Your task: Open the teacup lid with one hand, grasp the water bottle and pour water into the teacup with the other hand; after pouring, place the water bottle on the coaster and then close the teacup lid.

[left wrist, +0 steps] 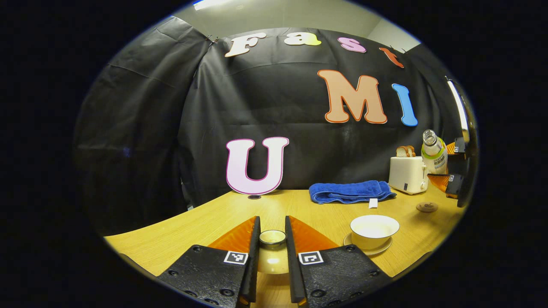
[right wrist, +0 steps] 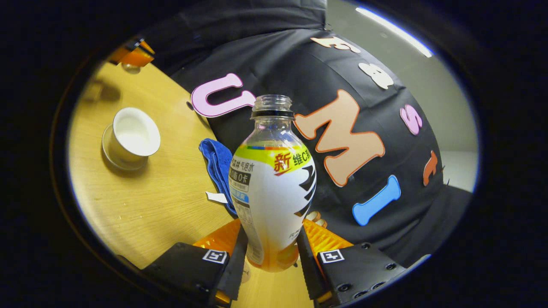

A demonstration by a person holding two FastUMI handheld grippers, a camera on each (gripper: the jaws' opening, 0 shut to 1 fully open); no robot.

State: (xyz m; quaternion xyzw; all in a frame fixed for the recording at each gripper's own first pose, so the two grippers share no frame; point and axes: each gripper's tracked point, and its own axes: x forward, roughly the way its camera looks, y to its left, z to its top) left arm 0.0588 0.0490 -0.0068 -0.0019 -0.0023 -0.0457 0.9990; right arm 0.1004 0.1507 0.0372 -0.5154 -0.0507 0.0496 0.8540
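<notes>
Left gripper (left wrist: 272,252): fingers closed to a narrow gap on the teacup lid (left wrist: 272,253), both pressing its sides, lid held knob-up over the wood counter (left wrist: 180,239). Right gripper (right wrist: 271,256): fingers clamped on the lower body of the water bottle (right wrist: 272,188), one on each side; bottle is uncapped, off the counter, and the right gripper view sees the counter tilted. In the left gripper view, just right of the fingers, the teacup (left wrist: 374,231) sits uncovered on its saucer (left wrist: 369,247), upright. The right gripper view has the same cup at upper left, well apart from the bottle mouth; can't tell if there's water in it. Past the cup, a small round brown coaster (left wrist: 427,207) lies bare on the counter near the right edge. Further back, a folded blue towel (left wrist: 351,191) lies along the foot of the booth wall, with a white toaster (left wrist: 408,174) beside it holding bread slices (left wrist: 405,151) in its slots. At the far right of the left gripper view the bottle hangs in the right gripper's grip, above the coaster area and beside the toaster.
</notes>
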